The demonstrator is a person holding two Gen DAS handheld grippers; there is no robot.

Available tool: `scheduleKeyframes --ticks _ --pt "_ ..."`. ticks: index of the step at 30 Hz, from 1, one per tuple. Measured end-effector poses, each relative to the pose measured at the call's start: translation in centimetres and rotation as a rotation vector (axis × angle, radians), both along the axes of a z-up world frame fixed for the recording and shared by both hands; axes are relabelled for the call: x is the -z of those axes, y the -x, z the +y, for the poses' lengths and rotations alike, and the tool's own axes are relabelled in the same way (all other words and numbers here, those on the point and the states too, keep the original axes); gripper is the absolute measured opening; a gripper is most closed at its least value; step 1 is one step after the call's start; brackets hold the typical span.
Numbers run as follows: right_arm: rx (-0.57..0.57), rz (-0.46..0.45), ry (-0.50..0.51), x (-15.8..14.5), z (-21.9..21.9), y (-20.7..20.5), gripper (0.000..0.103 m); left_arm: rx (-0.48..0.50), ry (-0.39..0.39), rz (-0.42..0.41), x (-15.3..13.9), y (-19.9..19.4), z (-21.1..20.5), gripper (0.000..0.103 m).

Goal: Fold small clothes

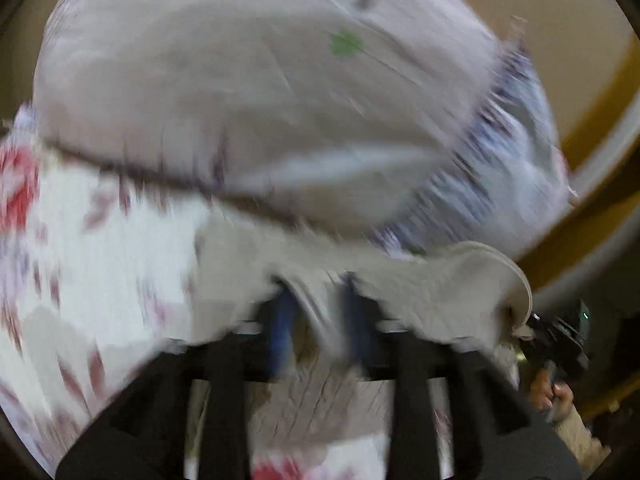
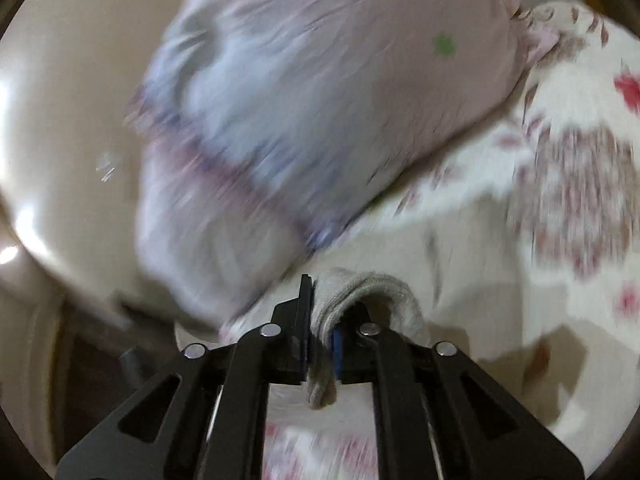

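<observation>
Right gripper (image 2: 320, 320): jaws pinched on beige sock (image 2: 360, 292) cuff. Left gripper (image 1: 316, 304): jaws narrow, clamping the sock's other end. Sock hangs between them over floral sheet (image 2: 560, 240), near pale pillow (image 1: 248, 92). Views blurred.

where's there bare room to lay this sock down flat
Free patch: the floral sheet right of the right gripper, below the pillow. In the left view, open sheet lies left of the left gripper. The pillow crowds the area ahead. Both grippers pinch the grey sock.
</observation>
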State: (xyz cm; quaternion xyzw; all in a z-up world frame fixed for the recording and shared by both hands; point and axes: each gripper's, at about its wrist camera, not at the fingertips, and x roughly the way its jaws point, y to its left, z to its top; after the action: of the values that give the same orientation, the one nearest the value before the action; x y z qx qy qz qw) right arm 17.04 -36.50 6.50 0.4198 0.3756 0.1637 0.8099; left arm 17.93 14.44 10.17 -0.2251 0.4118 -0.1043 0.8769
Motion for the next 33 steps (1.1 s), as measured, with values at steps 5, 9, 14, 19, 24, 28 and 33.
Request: scheduleKeyframes --ticks 5,9,14,19,24,28,33 --pt "0.062 0.110 0.000 2.7 -0.2 0.6 0.079 -0.043 -0.035 0.144 3.9 -0.7 2.6 0.080" --pt "0.062 0.167 0.022 4.6 -1.1 1.8 0.080 -0.019 0.085 0.235 8.0 0.2 4.5 0.068" --pt "0.059 0.164 -0.009 5.1 -1.4 2.2 0.080 -0.012 0.113 0.224 9.7 0.1 3.0 0.047" --pt "0.022 0.161 -0.019 5.4 -2.2 2.3 0.080 -0.047 0.240 0.221 9.8 -0.1 1.5 0.017" --pt "0.035 0.132 0.033 4.4 -5.0 3.0 0.080 0.113 0.349 0.074 3.2 0.9 -5.9 0.015" --pt "0.062 0.101 0.070 3.1 -7.7 2.6 0.080 0.279 0.462 0.041 1.6 -0.2 -18.6 0.017" --pt "0.038 0.137 0.068 3.6 -9.5 0.6 0.081 0.508 0.494 0.150 2.8 -0.8 -30.1 0.029"
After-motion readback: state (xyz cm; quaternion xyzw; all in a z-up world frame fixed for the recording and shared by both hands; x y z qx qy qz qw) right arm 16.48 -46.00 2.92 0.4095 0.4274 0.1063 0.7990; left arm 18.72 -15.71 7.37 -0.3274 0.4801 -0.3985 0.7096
